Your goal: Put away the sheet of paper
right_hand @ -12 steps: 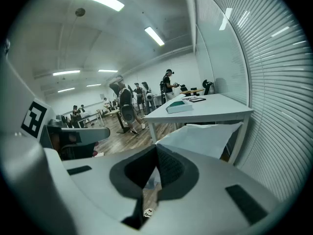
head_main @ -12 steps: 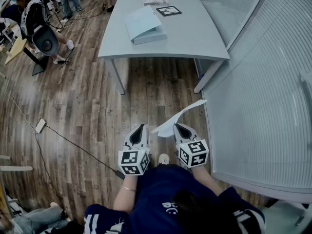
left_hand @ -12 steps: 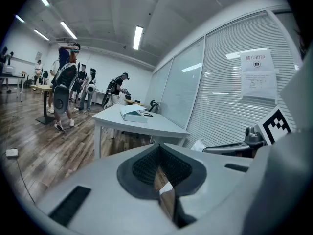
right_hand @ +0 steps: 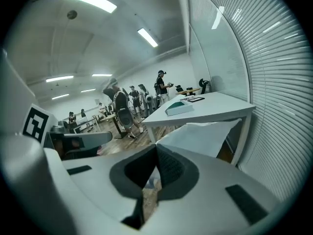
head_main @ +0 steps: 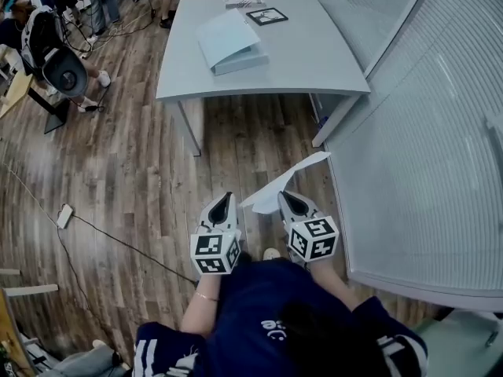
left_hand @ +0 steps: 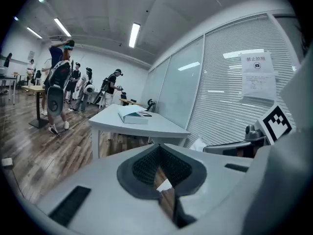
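Observation:
A white sheet of paper [head_main: 288, 182] sticks out forward and to the right from my right gripper [head_main: 284, 199], which is shut on its near edge. The right gripper view shows the sheet [right_hand: 203, 137] spreading beyond the closed jaws of that gripper [right_hand: 155, 154]. My left gripper [head_main: 223, 203] hangs beside it, shut and empty, its pads [left_hand: 146, 164] meeting with nothing between them. Both are held over the wooden floor, well short of the grey table [head_main: 314, 61]. On the table lies a light blue folder box [head_main: 230, 42].
A black-framed marker card [head_main: 267, 16] lies at the table's far side. A glass wall with blinds [head_main: 424, 155] runs along the right. People and chairs [head_main: 59, 53] stand at the far left. A cable [head_main: 118, 242] crosses the floor.
Both grippers and the sheet have shifted slightly forward toward the table. The grip on the paper is unchanged.

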